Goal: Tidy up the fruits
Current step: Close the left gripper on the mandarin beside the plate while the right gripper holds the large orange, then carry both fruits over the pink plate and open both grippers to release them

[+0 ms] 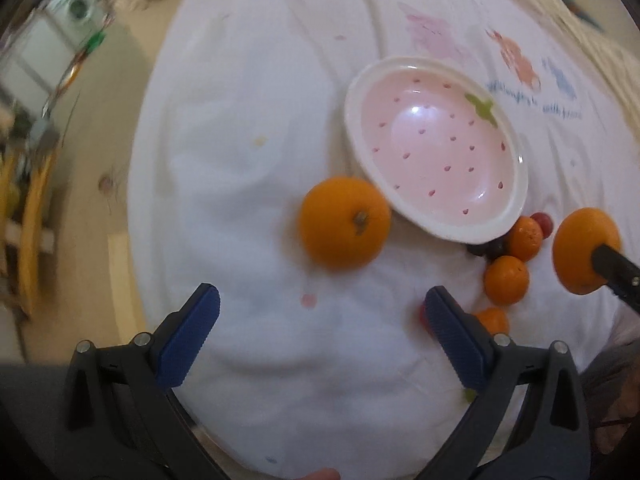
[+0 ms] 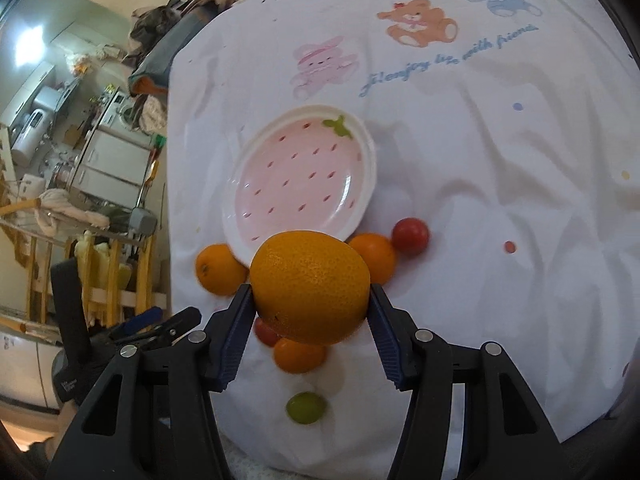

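Observation:
My right gripper [image 2: 311, 300] is shut on a large orange [image 2: 311, 286] and holds it above the cloth, just in front of the pink strawberry plate [image 2: 364, 184]. The held orange also shows in the left wrist view [image 1: 584, 248]. My left gripper [image 1: 322, 302] is open and empty, with a second large orange [image 1: 345, 222] on the cloth just ahead of it, beside the plate [image 1: 516, 152]. Small oranges [image 1: 506, 280], a red tomato [image 2: 409, 236] and a green grape [image 2: 305, 407] lie near the plate.
A white cloth with cartoon animals [image 2: 480, 200] covers the table. The table's left edge drops to a floor with a wooden rack [image 2: 100, 272] and kitchen clutter. Dark grapes [image 1: 486, 249] lie by the plate's rim.

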The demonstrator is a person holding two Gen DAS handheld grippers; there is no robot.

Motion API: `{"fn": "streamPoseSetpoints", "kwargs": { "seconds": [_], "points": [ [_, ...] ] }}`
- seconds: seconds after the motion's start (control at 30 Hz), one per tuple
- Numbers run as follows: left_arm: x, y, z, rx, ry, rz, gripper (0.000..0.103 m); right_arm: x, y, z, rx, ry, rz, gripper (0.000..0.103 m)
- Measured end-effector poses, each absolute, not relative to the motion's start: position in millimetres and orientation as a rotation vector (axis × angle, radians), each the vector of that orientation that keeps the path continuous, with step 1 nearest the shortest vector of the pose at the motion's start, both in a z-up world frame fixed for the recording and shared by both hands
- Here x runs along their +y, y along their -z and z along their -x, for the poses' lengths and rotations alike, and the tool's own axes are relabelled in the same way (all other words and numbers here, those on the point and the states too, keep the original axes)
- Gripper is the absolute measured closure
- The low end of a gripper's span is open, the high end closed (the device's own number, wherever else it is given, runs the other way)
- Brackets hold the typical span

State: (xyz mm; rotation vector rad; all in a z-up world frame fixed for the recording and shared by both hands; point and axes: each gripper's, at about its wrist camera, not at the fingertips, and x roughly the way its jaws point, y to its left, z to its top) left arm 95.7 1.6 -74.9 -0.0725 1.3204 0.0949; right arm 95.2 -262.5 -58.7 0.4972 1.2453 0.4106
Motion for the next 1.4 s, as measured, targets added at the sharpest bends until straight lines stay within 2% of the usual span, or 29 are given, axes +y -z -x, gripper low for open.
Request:
{"fn": "streamPoseSetpoints", "kwargs": {
  "seconds": [0.07, 0.2, 0.3, 0.37, 0.43, 0.47, 0.53, 0.93, 1.4],
  "points": [
    [-7, 79, -106, 1.330, -0.079, 0.027, 0.002, -267, 60, -97, 1.242, -0.402, -0.531, 0.045],
    [-14, 88, -121, 1.356, -0.064, -0.008, 0.014, -270, 55, -98, 1.227, -0.390, -0.544, 0.045],
    [-20, 92, -130, 1.356, -0.048, -0.044, 0.016, -274, 55, -99, 1.228, -0.379, -0.559, 0.044],
    [-22, 94, -135, 1.355, -0.037, -0.059, 0.023, -277, 55, -98, 1.230, -0.372, -0.569, 0.044],
    [-22, 93, -137, 1.344, -0.041, -0.067, 0.037, -276, 54, -96, 1.227, -0.372, -0.565, 0.044],
    [-21, 93, -138, 1.340, -0.041, -0.070, 0.040, -275, 52, -96, 1.225, -0.373, -0.558, 0.044],
    [-18, 92, -137, 1.325, -0.056, -0.080, 0.056, -274, 51, -96, 1.222, -0.374, -0.548, 0.044],
    [9, 75, -123, 1.322, -0.023, 0.110, 0.061, -267, 46, -91, 1.207, -0.379, -0.494, 0.044],
    [-4, 14, -136, 1.179, 0.048, 0.075, 0.061, -280, 23, -117, 1.132, -0.390, -0.512, 0.044]
  ]
}}
